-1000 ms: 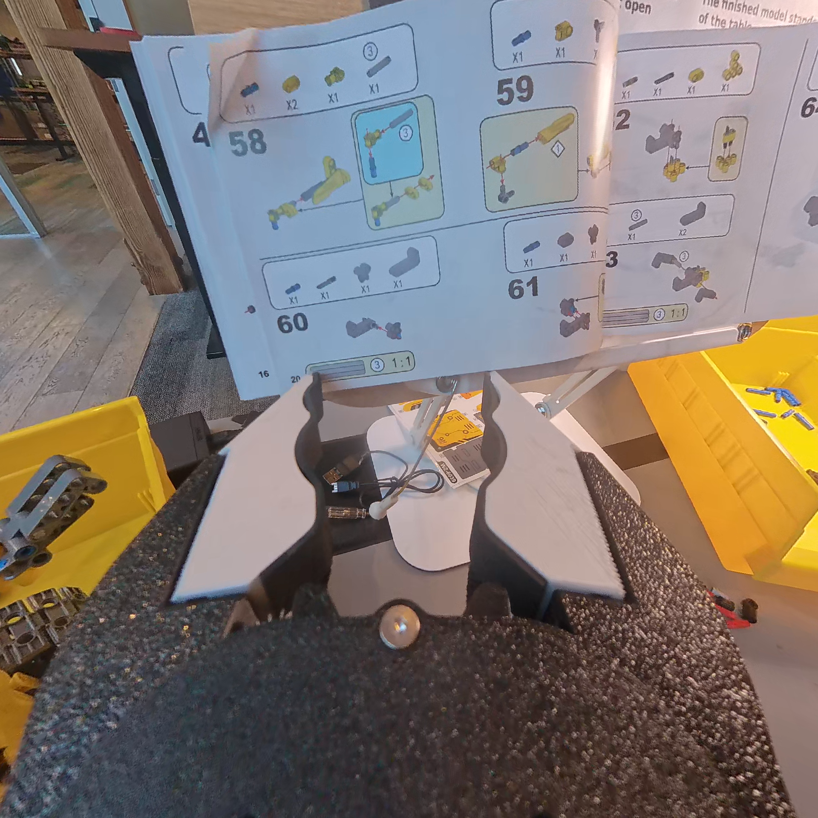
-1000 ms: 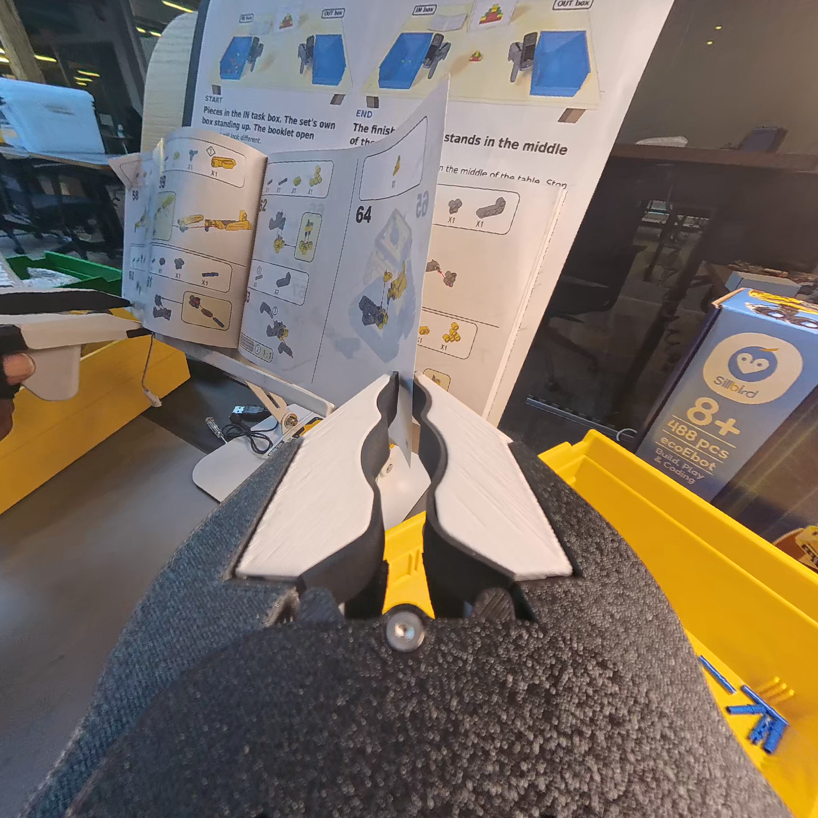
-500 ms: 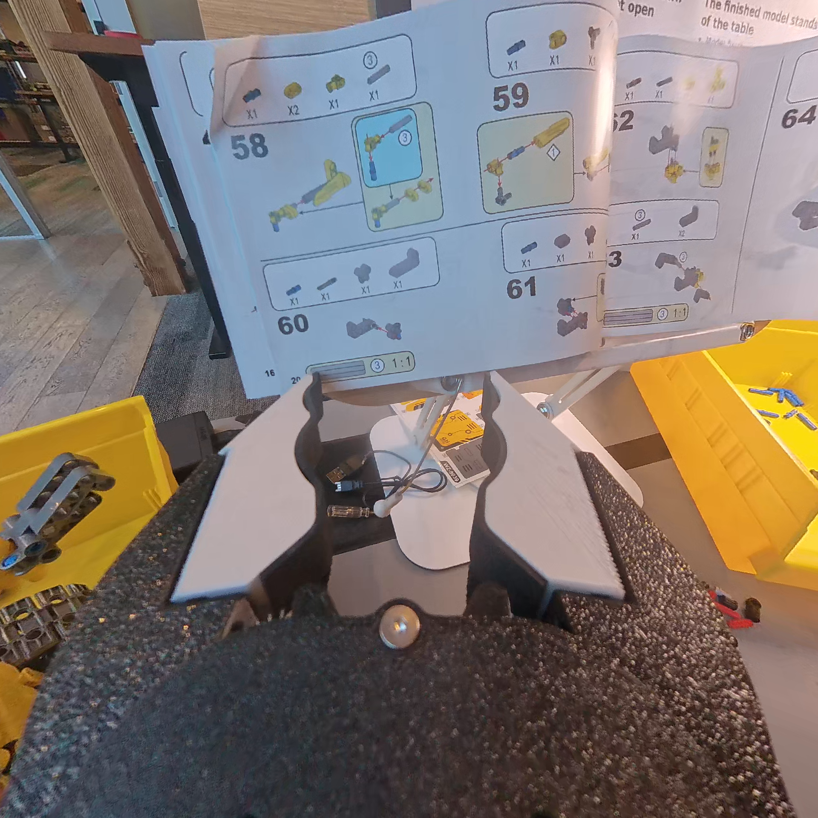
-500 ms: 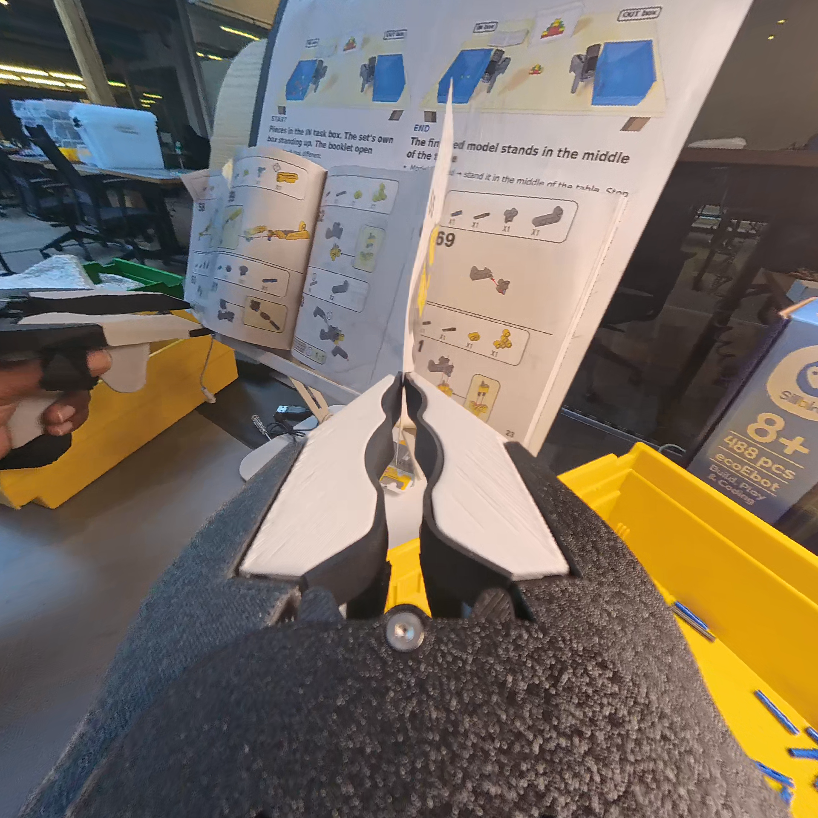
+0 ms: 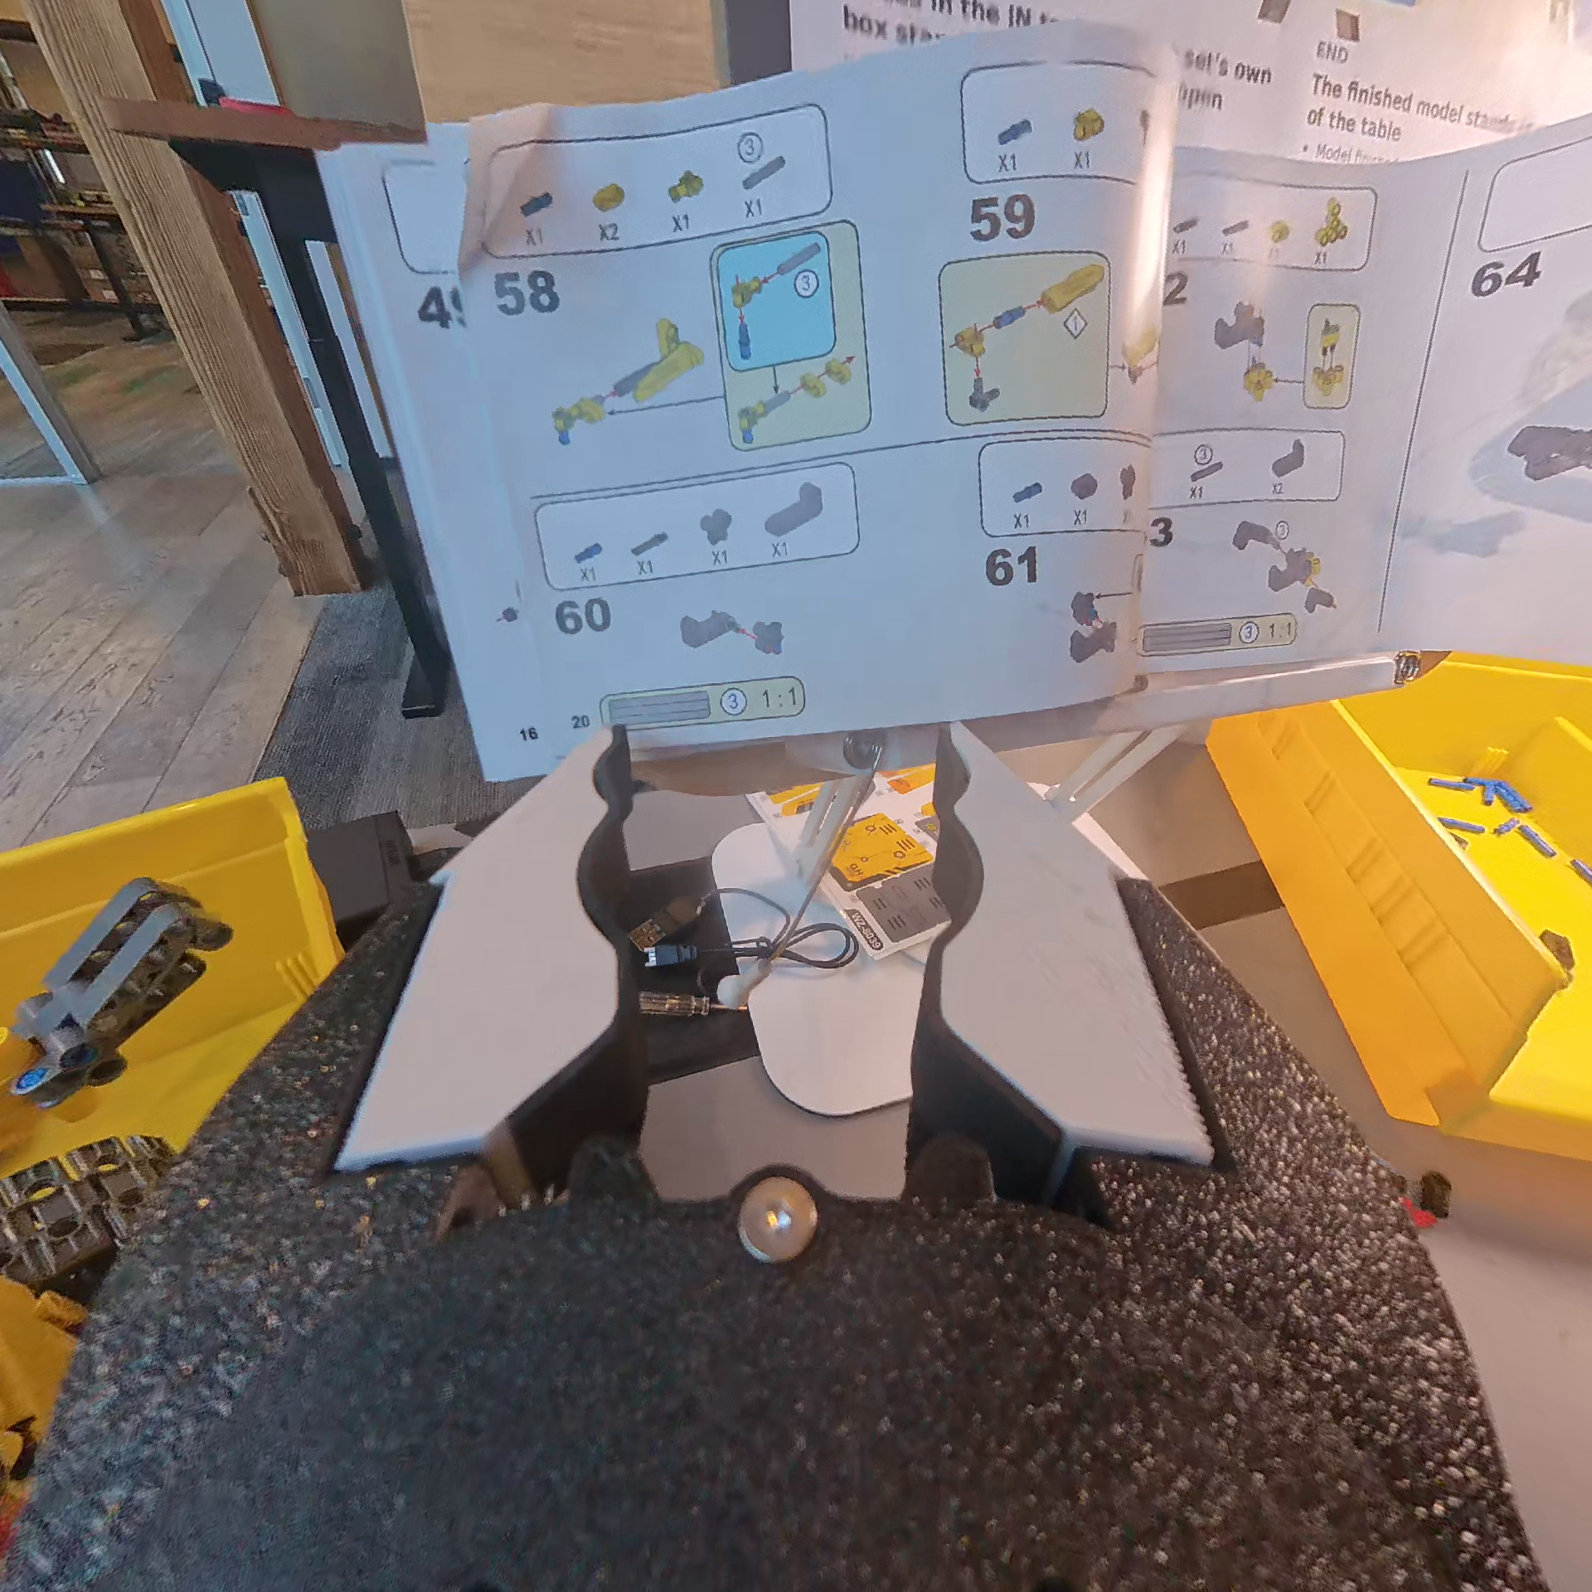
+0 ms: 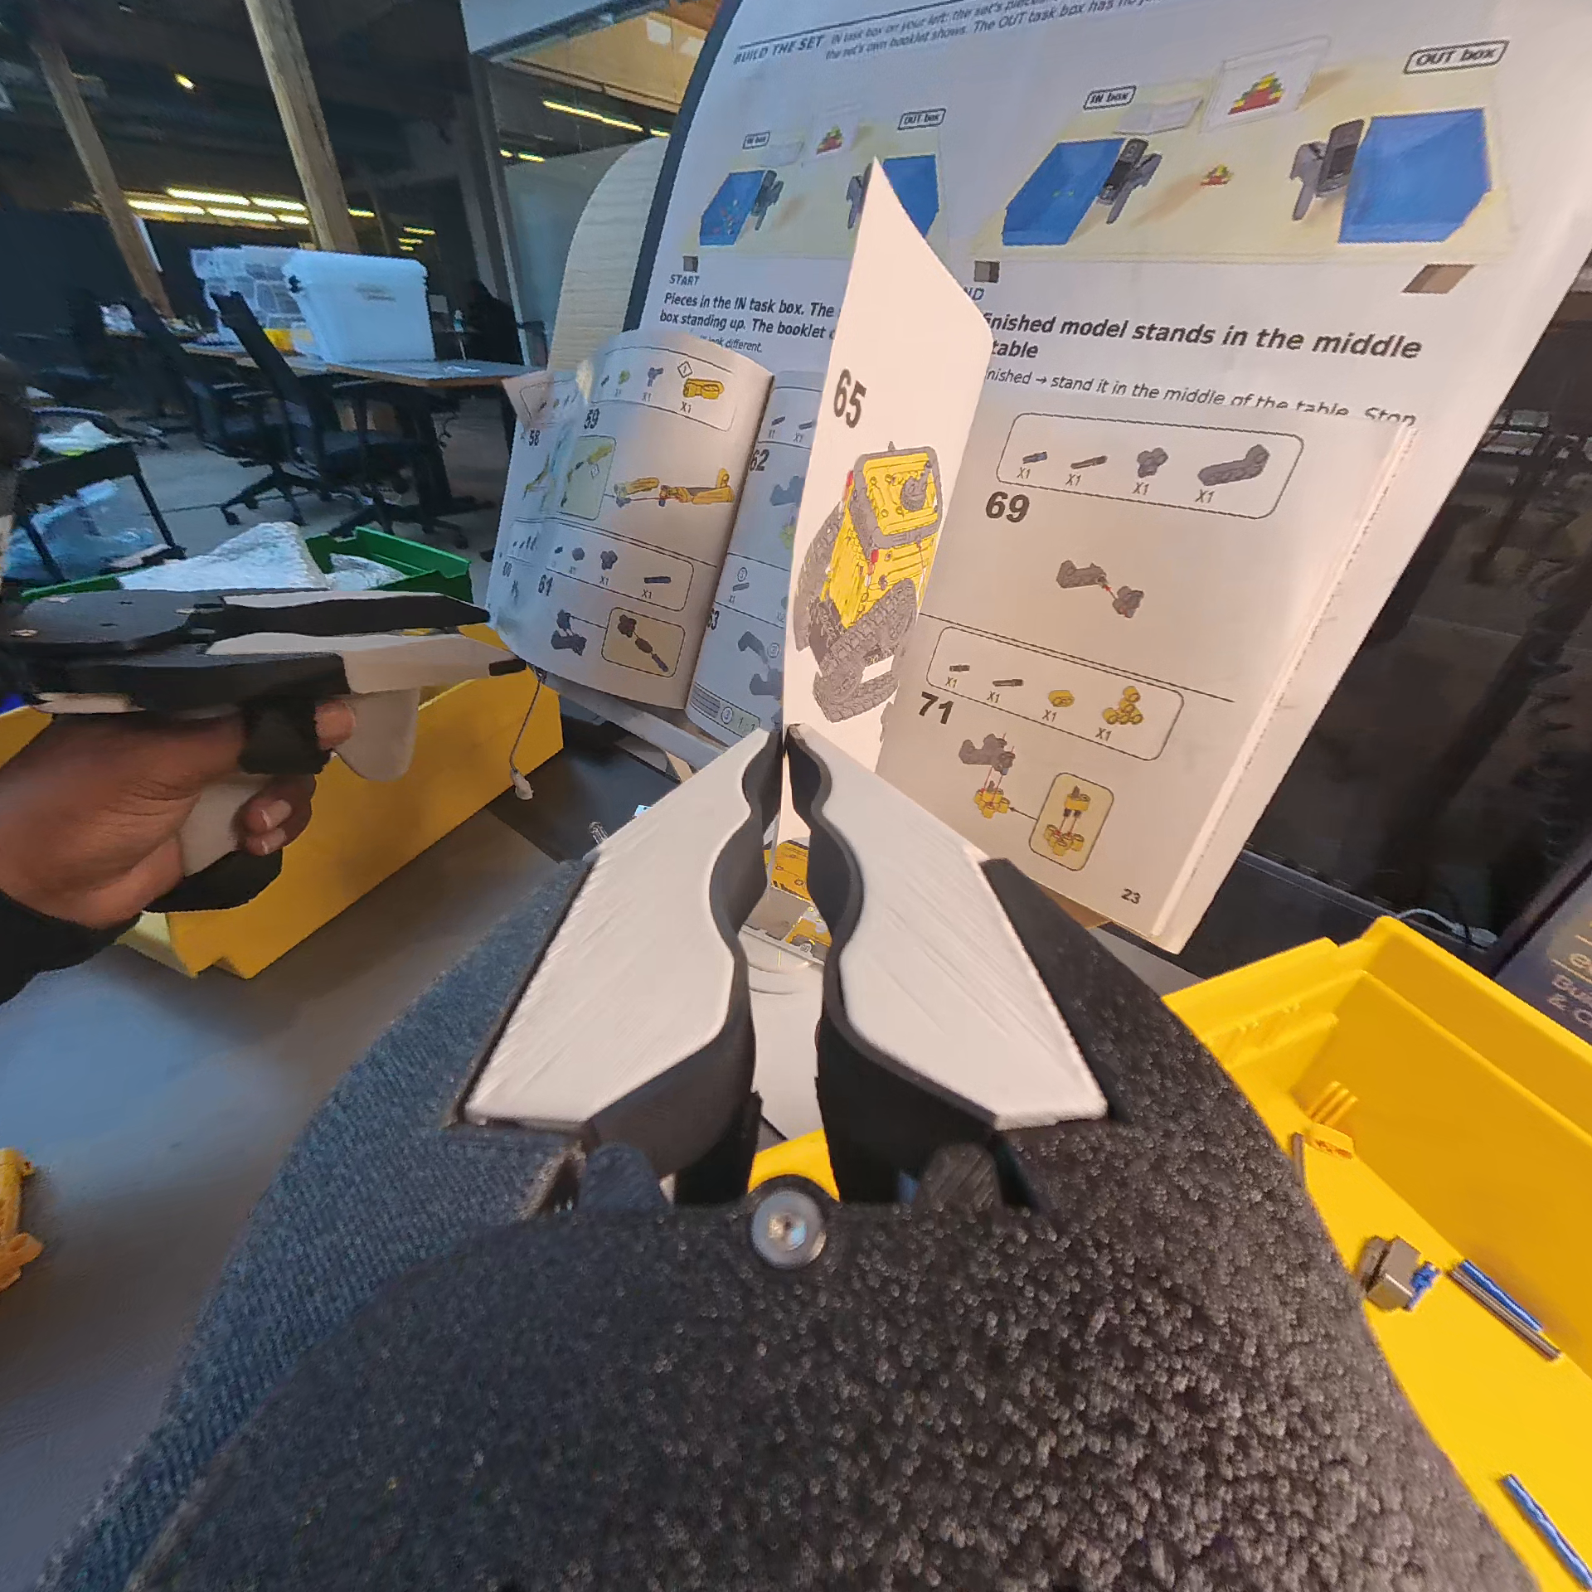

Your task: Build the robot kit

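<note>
While pinched, page (image 6: 879, 482) stands upright — white.

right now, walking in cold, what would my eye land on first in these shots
The open white paper instruction booklet on its white stand fills the middle, pages fanned out. The right gripper has its fingers shut on a single upright booklet page, lifted clear of the rest. The left gripper, fingers open and empty, sits just below the booklet's lower edge, with bright yellow plastic bins to either side.
</note>
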{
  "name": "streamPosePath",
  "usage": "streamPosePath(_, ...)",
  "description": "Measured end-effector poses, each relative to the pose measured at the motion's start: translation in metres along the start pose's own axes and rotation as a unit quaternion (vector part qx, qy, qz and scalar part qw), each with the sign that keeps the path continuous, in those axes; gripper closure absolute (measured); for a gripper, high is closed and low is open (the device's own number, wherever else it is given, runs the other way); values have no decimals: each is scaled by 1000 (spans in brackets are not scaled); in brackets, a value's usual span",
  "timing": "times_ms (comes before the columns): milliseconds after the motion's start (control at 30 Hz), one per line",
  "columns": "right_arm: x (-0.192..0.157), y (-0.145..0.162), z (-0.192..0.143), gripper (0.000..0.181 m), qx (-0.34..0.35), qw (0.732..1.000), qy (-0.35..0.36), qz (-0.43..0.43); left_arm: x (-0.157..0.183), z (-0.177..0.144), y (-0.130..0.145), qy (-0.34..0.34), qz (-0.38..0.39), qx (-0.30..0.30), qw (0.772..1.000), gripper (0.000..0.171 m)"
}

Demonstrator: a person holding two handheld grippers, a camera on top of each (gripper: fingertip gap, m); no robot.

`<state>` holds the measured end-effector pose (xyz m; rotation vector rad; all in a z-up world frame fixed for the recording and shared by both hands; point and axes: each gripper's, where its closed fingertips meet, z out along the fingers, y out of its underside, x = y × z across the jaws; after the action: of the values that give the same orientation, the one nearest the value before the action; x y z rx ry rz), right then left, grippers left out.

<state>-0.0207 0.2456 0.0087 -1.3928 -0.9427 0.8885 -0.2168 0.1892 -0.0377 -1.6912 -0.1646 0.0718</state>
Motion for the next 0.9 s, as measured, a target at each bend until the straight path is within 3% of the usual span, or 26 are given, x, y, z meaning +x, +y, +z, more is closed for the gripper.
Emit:
streamPosePath(133,5,1,-2,181,1,1000,5,5,3,-16,-18,-11,-8,59,998,112)
streamPosePath(267,9,2,-3,181,3,1000,10,13,28,-37,-42,-3,5,149,989,127)
streamPosePath(467,10,2,-5,181,6,1000,9,23,69,-23,-39,65,-1,127,990,131)
streamPosePath(633,9,3,-7,181,4,1000,5,23,77,-22,-30,103,-14,109,989,132)
streamPosePath(733,7,3,-8,181,6,1000,-1,26,83,-23,-8,136,7,59,989,132)
streamPosePath(800,5,0,-9,181,11,1000,-5,27,93,-27,23,165,3,-1,986,134)
streamPosePath(900,1,-4,-8,181,21,999,-12,29,147,-45,73,272,-11,-73,960,141)
